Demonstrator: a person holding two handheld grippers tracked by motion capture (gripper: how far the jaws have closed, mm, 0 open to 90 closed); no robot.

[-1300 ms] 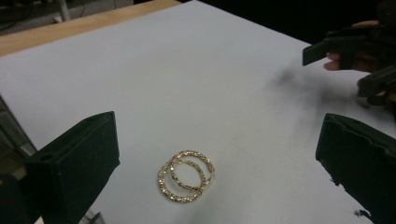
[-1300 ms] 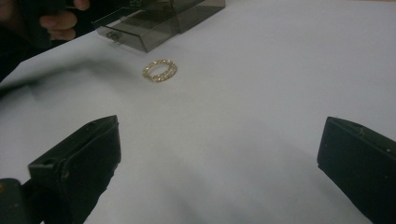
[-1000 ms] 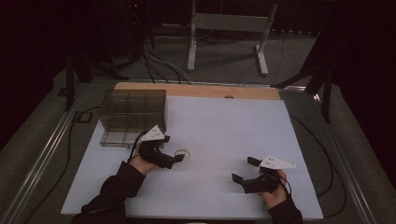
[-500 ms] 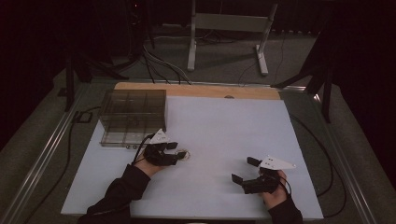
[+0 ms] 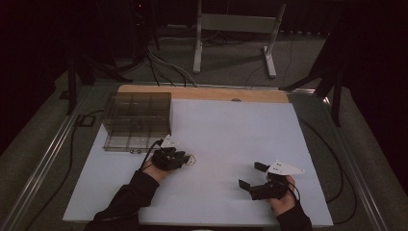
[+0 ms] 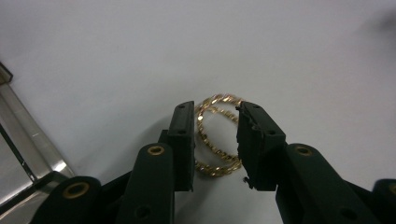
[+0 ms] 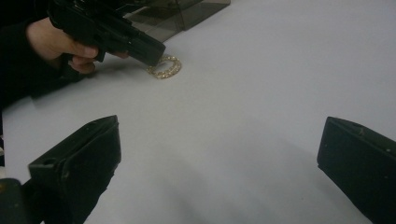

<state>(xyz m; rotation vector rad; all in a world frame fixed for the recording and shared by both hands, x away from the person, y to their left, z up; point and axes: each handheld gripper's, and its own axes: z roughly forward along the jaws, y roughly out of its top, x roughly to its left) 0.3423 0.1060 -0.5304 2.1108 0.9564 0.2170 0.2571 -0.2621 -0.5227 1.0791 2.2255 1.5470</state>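
Tongs on the left (image 6: 215,140) are down on the white worktop (image 5: 231,130), jaws either side of a gold chain bracelet (image 6: 217,135) and narrowed around it, not clearly pinching yet. Bracelet lies flat, at about 4 o'clock from the clear compartment box (image 5: 137,120). Right tongs (image 5: 250,175) sit well apart, toward 4 o'clock, jaws spread wide with nothing between them.
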